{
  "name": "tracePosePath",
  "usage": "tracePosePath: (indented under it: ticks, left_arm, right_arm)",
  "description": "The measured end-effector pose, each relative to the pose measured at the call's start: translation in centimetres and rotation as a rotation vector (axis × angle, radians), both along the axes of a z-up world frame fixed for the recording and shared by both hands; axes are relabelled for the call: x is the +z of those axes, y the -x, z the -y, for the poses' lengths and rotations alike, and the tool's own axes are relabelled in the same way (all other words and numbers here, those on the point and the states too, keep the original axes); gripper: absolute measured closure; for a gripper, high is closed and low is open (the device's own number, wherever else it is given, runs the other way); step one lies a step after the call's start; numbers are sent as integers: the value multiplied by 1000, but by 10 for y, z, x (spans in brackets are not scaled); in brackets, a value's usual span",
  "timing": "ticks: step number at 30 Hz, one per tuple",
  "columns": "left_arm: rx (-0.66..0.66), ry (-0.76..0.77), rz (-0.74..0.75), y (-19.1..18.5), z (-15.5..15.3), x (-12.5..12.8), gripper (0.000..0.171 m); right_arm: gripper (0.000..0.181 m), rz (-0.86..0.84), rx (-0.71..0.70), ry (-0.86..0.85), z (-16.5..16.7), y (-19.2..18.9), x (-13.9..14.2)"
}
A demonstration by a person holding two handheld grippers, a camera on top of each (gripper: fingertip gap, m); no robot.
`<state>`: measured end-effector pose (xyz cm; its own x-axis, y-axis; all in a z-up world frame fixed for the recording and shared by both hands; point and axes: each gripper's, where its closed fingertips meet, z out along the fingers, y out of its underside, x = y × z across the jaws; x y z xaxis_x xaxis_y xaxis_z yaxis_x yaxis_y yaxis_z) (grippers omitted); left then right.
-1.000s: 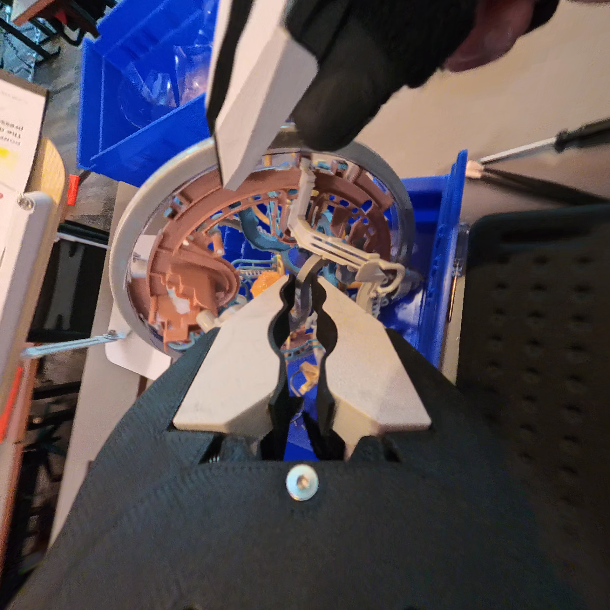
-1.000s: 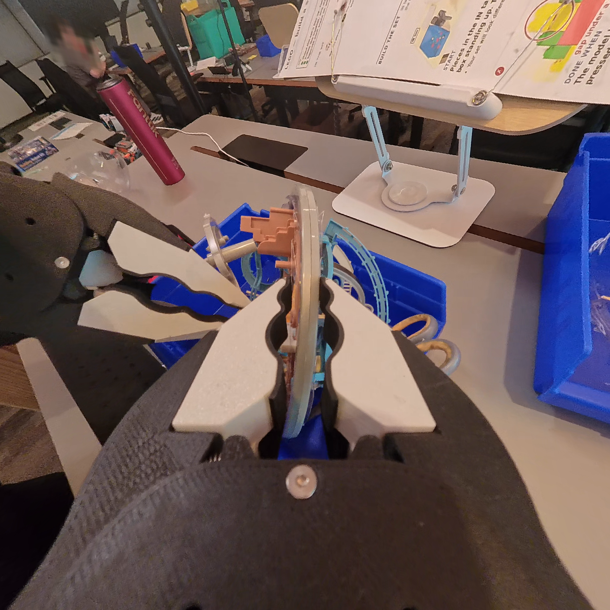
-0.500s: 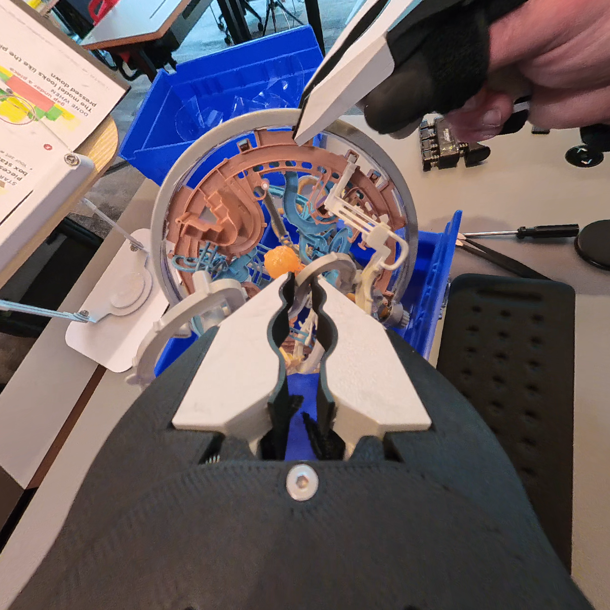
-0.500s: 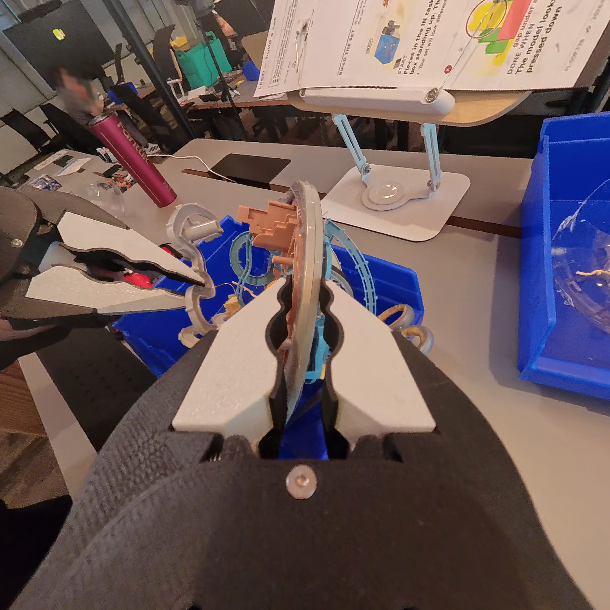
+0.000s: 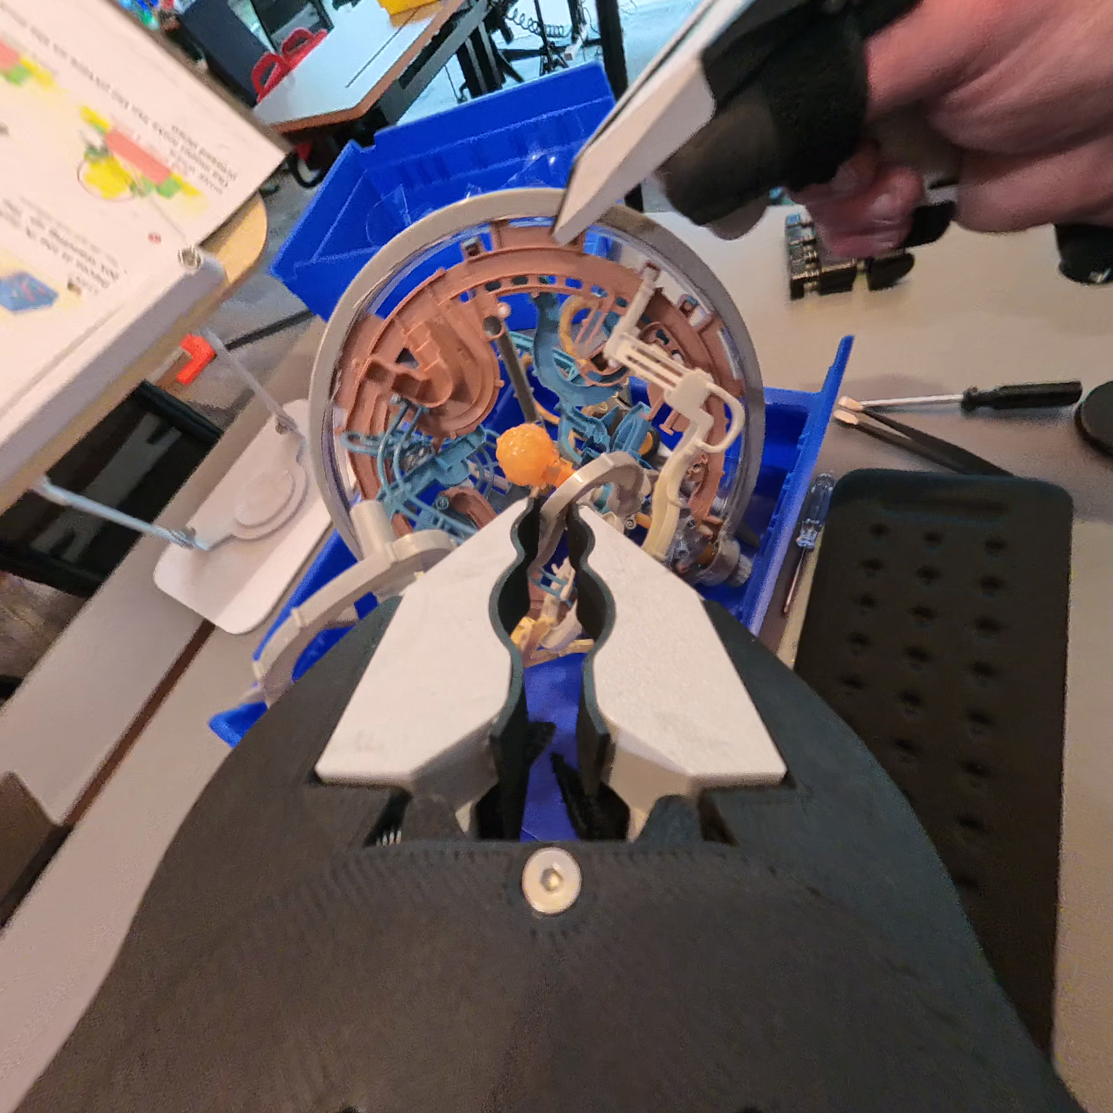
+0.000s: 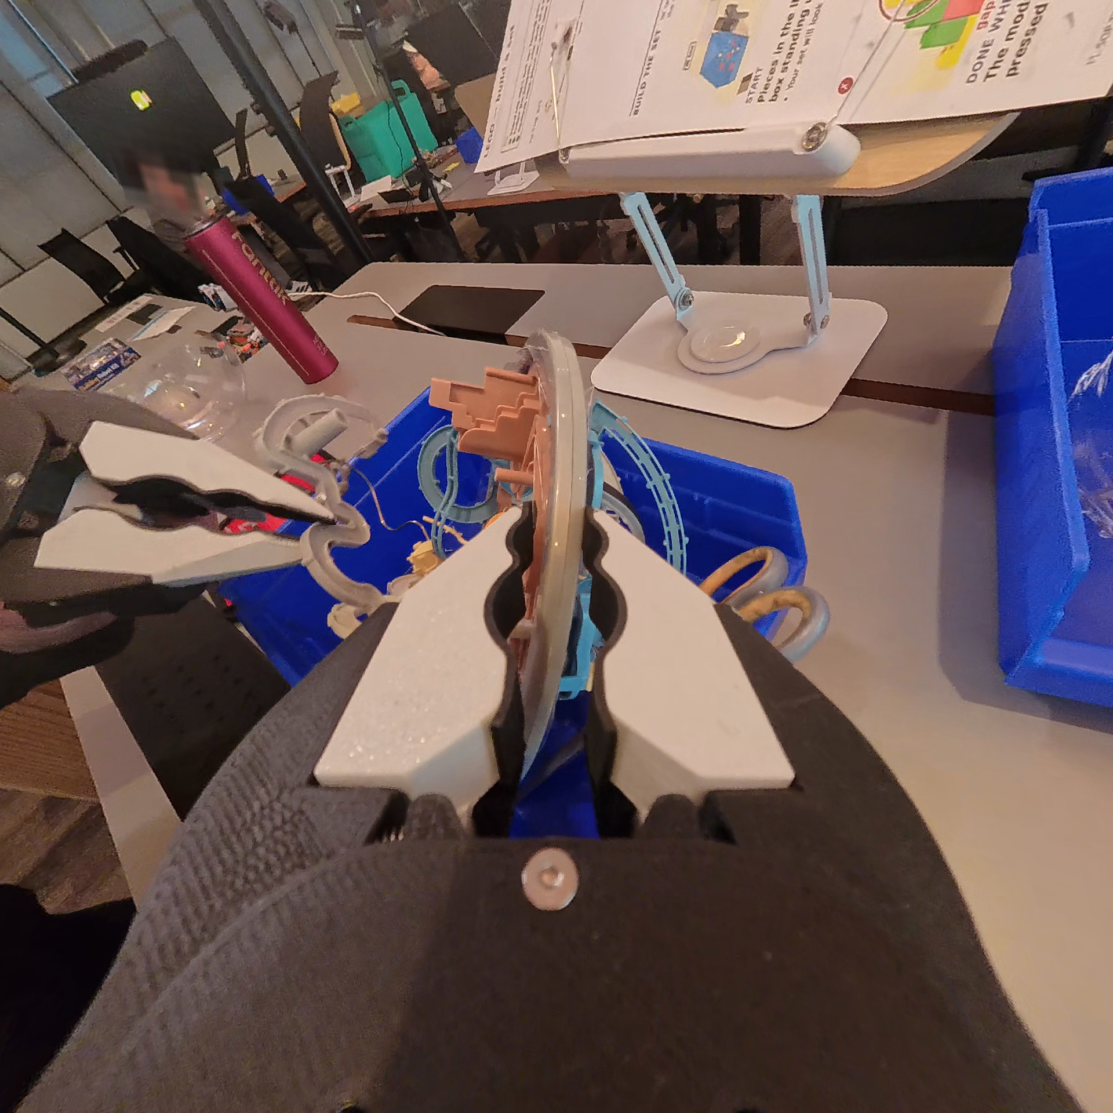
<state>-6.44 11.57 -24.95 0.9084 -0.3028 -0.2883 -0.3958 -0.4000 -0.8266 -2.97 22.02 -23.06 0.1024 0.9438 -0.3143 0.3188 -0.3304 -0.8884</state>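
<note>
A round maze disc with a grey ring (image 5: pixel 337 373), brown and blue tracks and an orange ball (image 5: pixel 524 448) stands upright over a small blue bin (image 5: pixel 801 458). My right gripper (image 6: pixel 554 518) is shut on the ring (image 6: pixel 563 421), seen edge-on; in the left wrist view it (image 5: pixel 566 232) grips the ring's top. My left gripper (image 5: pixel 551 512) is shut on a grey curved plastic piece (image 5: pixel 608 470). In the right wrist view it (image 6: pixel 319 530) holds that piece (image 6: pixel 313 433) left of the disc, apart from it.
A white document stand (image 6: pixel 741 355) with printed sheets stands behind the bin. A larger blue bin (image 6: pixel 1048 482) is at the right. A pink bottle (image 6: pixel 265 301) and clear dome (image 6: pixel 180 385) sit far left. A black perforated mat (image 5: pixel 939 632) and screwdriver (image 5: pixel 963 397) lie beside the bin. My right fingertips sit around 12 centimeters from my left ones.
My left gripper has drawn back from the disc with the grey curved piece, which now hangs clear of it. My right gripper keeps its hold on the ring.
</note>
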Motion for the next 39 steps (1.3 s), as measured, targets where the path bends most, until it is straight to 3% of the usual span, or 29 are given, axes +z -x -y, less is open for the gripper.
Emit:
tracePosePath:
  ticks: [6,15,19,25,26,31,39]
  left_arm:
    - [83,5,156,21,6,-10,164]
    - [54,-20,252,25,9,-8,164]
    - [47,-41,227,21,12,-9,164]
    - [-39,-7,26,-17,4,-4,161]
    - [-33,-14,40,-16,2,1,171]
    - [29,-15,91,4,12,6,160]
    - [182,102,123,23,21,-7,130]
  right_arm:
    - [167,22,2,-95,21,-3,-3]
    - [166,6,-28,-4,20,-18,-16]
    - [167,-14,-41,45,19,-19,-19]
    - [167,-10,-6,99,22,-20,-26]
    - [166,-3,-18,115,19,-22,-28]
    - [164,18,75,118,20,-25,-24]
    - [131,47,171,24,29,-37,-6]
